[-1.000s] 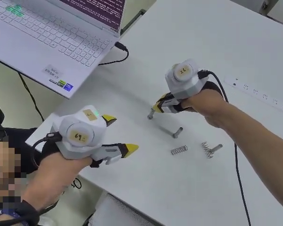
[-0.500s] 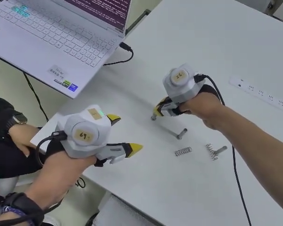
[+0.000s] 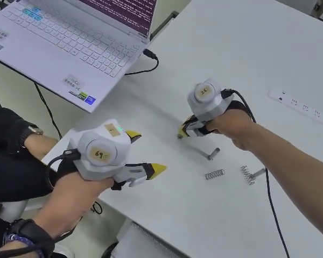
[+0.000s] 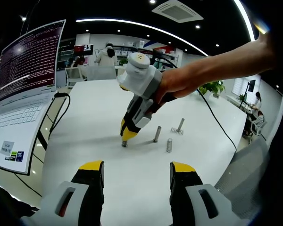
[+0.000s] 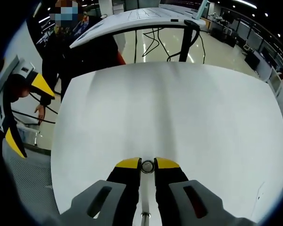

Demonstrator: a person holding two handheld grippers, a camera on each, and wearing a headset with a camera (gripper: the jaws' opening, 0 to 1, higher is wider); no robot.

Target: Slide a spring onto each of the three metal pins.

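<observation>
My right gripper (image 3: 181, 132) is down at the white table, shut on a short metal pin (image 5: 147, 166) that I see end-on between its yellow tips. In the left gripper view that same pin (image 4: 124, 142) pokes out below the right gripper (image 4: 128, 135) and touches the table. To its right lie a bare pin (image 3: 212, 154), a loose spring (image 3: 215, 174) and a third pin with a spring on it (image 3: 251, 174). My left gripper (image 3: 146, 152) hovers open near the table's front edge, with nothing between its jaws (image 4: 137, 165).
An open laptop (image 3: 75, 37) stands at the back left, with a black cable (image 3: 142, 64) plugged into its side. A white power strip (image 3: 304, 106) lies at the far right. The table's front edge (image 3: 124, 212) runs just beneath my left gripper. A person's arm (image 3: 21, 145) shows at left.
The head camera has shifted a little, so everything sits slightly further right. Both grippers keep their places relative to the pins and springs.
</observation>
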